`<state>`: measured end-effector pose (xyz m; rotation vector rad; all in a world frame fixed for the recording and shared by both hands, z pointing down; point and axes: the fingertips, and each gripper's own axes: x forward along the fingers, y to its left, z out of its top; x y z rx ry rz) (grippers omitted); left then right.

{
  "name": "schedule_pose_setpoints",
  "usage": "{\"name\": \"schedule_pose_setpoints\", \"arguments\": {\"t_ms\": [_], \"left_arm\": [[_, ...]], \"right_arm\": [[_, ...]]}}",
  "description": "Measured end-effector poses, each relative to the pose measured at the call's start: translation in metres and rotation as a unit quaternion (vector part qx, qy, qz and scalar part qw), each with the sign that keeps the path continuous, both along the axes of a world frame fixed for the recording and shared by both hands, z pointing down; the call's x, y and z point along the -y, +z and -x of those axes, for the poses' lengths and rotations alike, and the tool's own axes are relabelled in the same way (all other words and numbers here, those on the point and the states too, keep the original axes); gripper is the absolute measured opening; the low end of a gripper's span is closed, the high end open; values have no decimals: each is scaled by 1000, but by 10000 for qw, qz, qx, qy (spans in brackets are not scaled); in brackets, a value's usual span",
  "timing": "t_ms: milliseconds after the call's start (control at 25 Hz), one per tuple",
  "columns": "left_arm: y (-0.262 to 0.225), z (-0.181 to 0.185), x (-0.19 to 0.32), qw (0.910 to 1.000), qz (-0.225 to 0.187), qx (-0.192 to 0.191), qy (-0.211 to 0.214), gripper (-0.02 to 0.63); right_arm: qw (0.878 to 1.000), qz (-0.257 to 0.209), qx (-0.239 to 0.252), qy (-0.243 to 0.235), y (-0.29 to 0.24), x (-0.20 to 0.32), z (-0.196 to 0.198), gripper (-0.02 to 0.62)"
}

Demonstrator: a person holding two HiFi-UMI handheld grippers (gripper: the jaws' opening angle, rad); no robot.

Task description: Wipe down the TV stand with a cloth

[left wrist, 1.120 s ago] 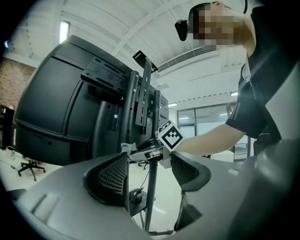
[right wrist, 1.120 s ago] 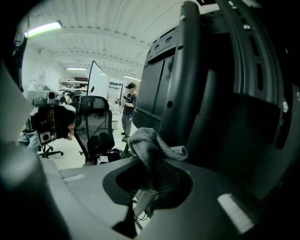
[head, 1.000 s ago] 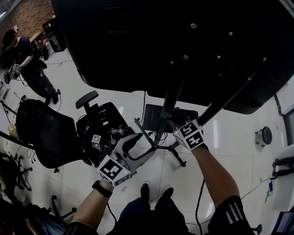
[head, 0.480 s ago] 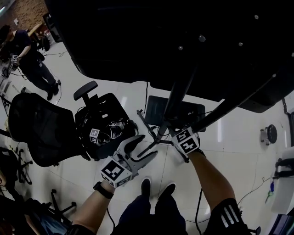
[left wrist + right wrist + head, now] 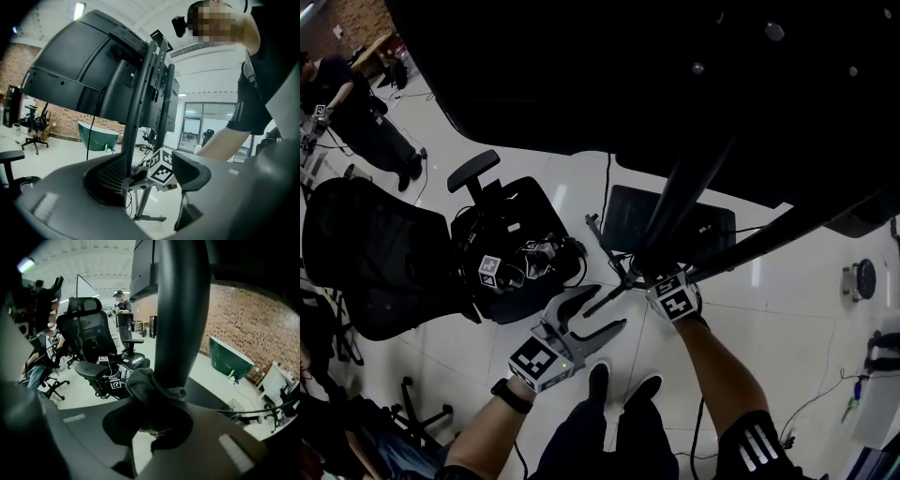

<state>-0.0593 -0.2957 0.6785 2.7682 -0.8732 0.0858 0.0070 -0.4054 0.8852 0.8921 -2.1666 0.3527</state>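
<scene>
Low down beneath the big dark screen point(image 5: 628, 66), the right gripper point(image 5: 151, 416) is clamped on a grey cloth point(image 5: 147, 383) and presses it against the black upright pole point(image 5: 182, 310) of the TV stand. Just beside it, the left gripper point(image 5: 605, 307) hovers with its jaws wide apart and nothing between them. A black office chair point(image 5: 366, 253) stands to the left on the pale floor point(image 5: 787, 328).

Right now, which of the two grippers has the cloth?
The right gripper: it is shut on the grey cloth, pressed against the TV stand's black pole. The left gripper is open, with nothing in it.
</scene>
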Motion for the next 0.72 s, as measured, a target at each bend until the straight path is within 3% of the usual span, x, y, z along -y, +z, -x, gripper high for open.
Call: {"name": "schedule_pose_setpoints", "arguments": {"t_ms": [400,560,720], "left_arm": [[26,4,2,9998,126,130,-66,327],[25,4,-1,9998,116,77,-105,327],[8,-1,-7,10000,35,49,-28,325]], "right_arm": [[9979,588,-142,209,71,-2,-5,31],[9976,598,86,327,65,-7,-6,32],[9956,507,578,527,23,-22,-12,32]]}}
